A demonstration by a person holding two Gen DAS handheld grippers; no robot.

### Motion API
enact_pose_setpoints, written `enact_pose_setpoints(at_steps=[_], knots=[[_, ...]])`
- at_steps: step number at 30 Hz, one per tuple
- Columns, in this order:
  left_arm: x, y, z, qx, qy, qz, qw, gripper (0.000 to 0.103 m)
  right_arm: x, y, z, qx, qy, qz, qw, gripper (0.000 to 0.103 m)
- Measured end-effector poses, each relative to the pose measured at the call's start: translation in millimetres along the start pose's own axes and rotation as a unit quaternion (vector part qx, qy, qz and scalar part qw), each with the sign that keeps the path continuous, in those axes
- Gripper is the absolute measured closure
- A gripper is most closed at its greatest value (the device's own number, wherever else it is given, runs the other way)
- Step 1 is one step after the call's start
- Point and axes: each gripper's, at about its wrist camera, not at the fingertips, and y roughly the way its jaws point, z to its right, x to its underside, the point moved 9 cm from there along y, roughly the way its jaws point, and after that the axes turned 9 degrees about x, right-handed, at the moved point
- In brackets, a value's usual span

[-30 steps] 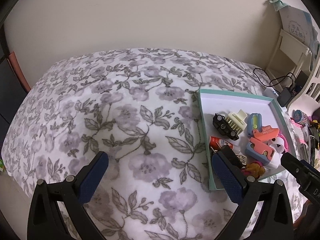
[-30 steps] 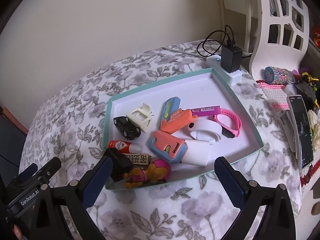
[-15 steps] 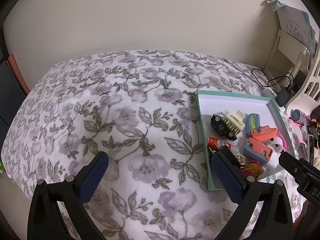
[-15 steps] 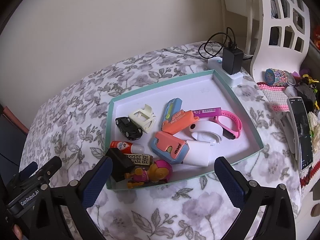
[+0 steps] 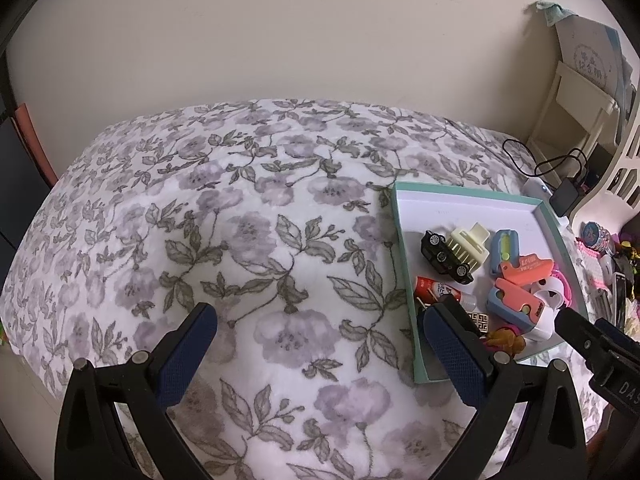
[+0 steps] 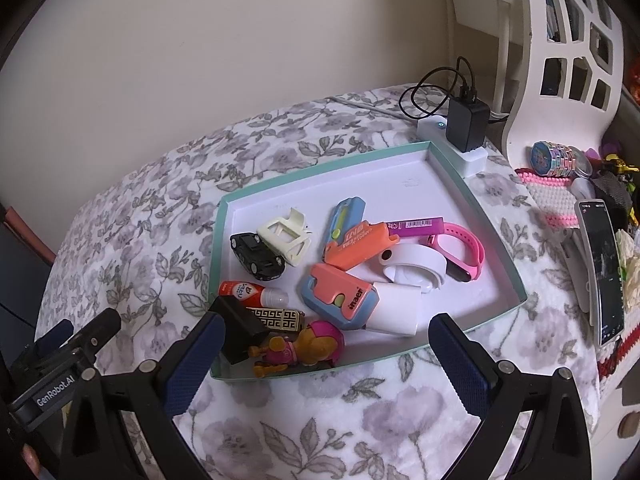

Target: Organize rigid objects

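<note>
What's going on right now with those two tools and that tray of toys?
Left tool open, empty, over the floral blanket. Right tool open, empty, facing the tray. Toys piled in tray, untouched. Nothing in the way.

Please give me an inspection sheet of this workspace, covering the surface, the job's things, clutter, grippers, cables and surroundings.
Surface: floral blanket, bare on its left side.
Job's things: teal tray holds a toy car, cream clip, glue stick, pink band, white roll, toy figure and others, piled loosely.
Clutter: phone, bracelet and small bits right of the tray.
Grippers: left gripper open over the blanket; right gripper open over the tray's near edge; both empty.
Cables: black cord coiled behind a charger.
Surroundings: beige wall, white shelf.
</note>
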Motion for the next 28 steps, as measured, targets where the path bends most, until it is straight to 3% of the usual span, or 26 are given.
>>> enact_pose_setpoints(at_steps=[28], knots=[[-2.9, -5.8, -3.1, -0.003, -0.002, 0.011, 0.9999, 0.0, 0.3, 4.9, 0.2, 0.001, -0.012, -0.003, 1.0, 0.0]])
